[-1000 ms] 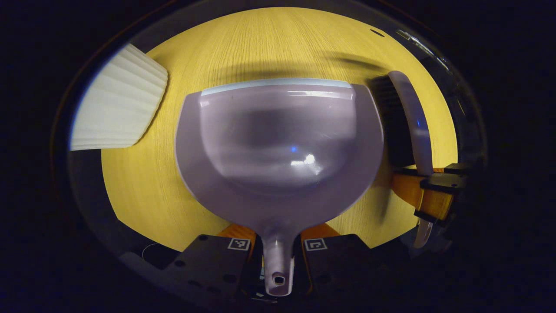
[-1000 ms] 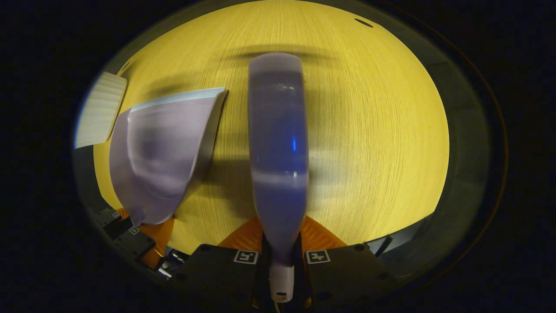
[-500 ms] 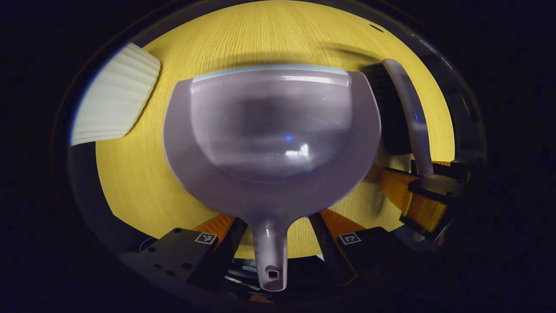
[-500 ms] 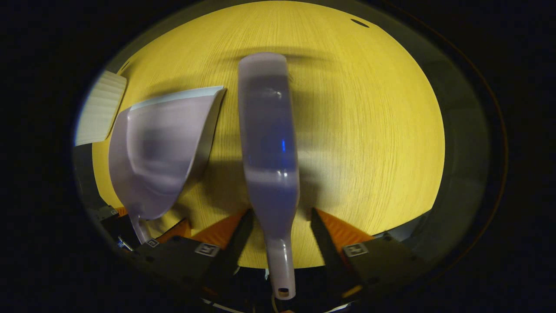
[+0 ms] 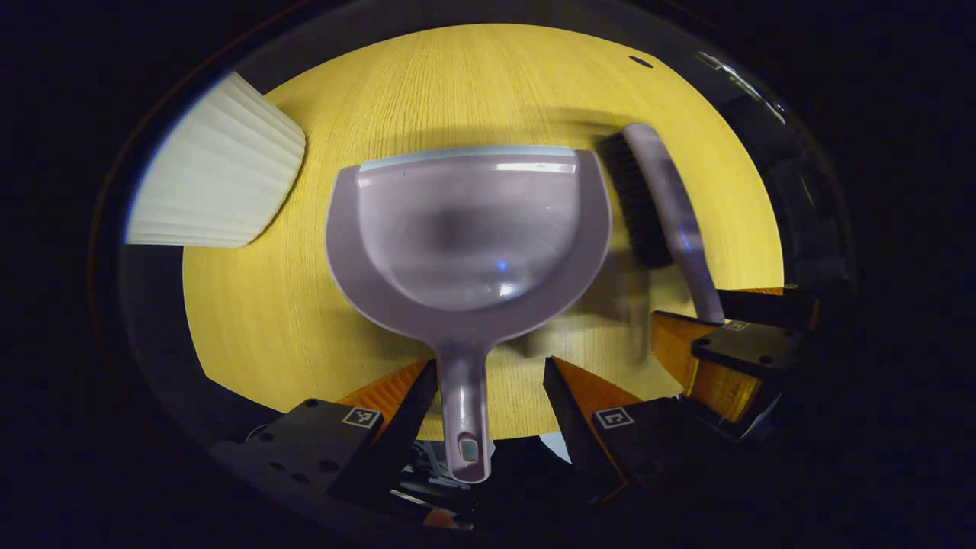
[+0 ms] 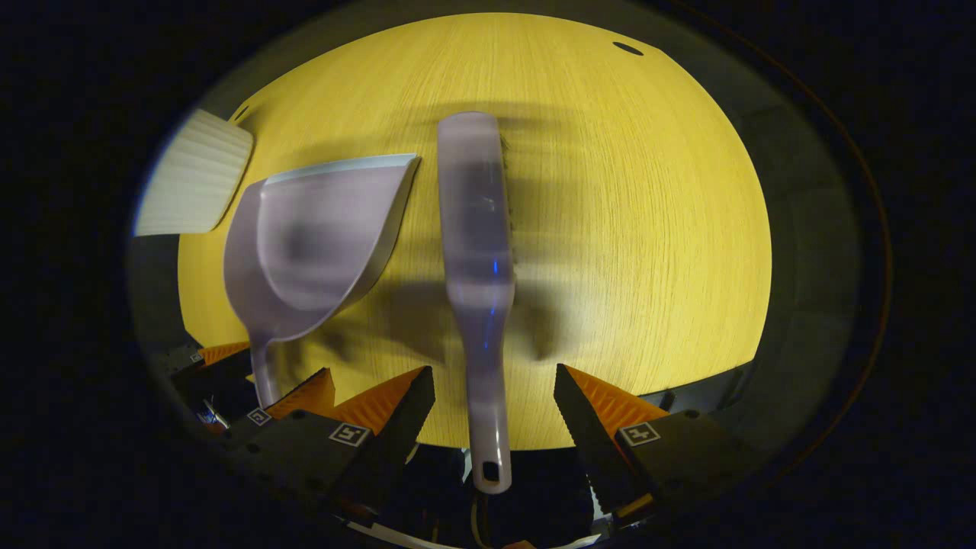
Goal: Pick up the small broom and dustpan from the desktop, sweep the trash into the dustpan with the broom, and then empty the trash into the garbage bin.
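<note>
Left gripper (image 5: 488,381) wide open, dustpan (image 5: 467,232) handle lying loose btwn its fingers, touching neither. Right gripper (image 6: 492,396) likewise spread wide round broom (image 6: 476,229) handle. Broom just right of dustpan on desk (image 6: 648,229); bin (image 5: 217,183) beyond dustpan's left.

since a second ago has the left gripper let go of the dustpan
Yes. The left gripper has opened its jaws and backed off; the dustpan handle lies free on the desktop.
</note>
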Motion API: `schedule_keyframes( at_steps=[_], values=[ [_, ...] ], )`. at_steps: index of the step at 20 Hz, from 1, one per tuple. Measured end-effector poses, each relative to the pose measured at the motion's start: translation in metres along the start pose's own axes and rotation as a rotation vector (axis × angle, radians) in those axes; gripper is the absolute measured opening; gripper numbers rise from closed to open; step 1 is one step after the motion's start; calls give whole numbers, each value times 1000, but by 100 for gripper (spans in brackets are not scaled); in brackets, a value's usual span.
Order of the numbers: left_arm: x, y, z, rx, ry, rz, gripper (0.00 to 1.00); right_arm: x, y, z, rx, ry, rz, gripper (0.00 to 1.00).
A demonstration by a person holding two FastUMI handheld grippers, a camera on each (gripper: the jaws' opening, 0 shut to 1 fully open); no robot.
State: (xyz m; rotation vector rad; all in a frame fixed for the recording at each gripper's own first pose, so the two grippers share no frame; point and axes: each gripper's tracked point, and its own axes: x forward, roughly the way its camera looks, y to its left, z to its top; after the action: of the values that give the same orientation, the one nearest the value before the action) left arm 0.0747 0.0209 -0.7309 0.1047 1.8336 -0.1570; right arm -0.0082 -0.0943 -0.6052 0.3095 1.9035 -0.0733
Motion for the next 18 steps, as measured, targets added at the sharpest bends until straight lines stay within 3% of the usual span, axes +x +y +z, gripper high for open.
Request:
schedule_keyframes(
  at_steps=[4,5,7,8,11,13,16,18],
  values=[
    [-57,-5,-1,45,-200,9,84,-63,0,7,-41,-157,43,94],
    [-74,-8,-2,50,-265,0,84,-86,3,10,-56,-224,56,100],
    [-119,-5,2,69,-426,14,84,-142,11,20,-76,-413,87,100],
    [-143,-3,0,81,-511,29,84,-176,15,25,-77,-530,104,93],
    [-197,-6,-10,93,-782,26,84,-282,27,30,-51,-930,146,100],
    [-226,-3,-22,85,-953,39,83,-325,20,-10,-17,-1140,163,99],
    [-236,-7,-56,58,-1130,74,83,-388,23,-43,9,-1335,155,99],
    [-234,-4,-68,19,-1212,22,83,-429,23,-67,-9,-1472,118,99]
  ],
)
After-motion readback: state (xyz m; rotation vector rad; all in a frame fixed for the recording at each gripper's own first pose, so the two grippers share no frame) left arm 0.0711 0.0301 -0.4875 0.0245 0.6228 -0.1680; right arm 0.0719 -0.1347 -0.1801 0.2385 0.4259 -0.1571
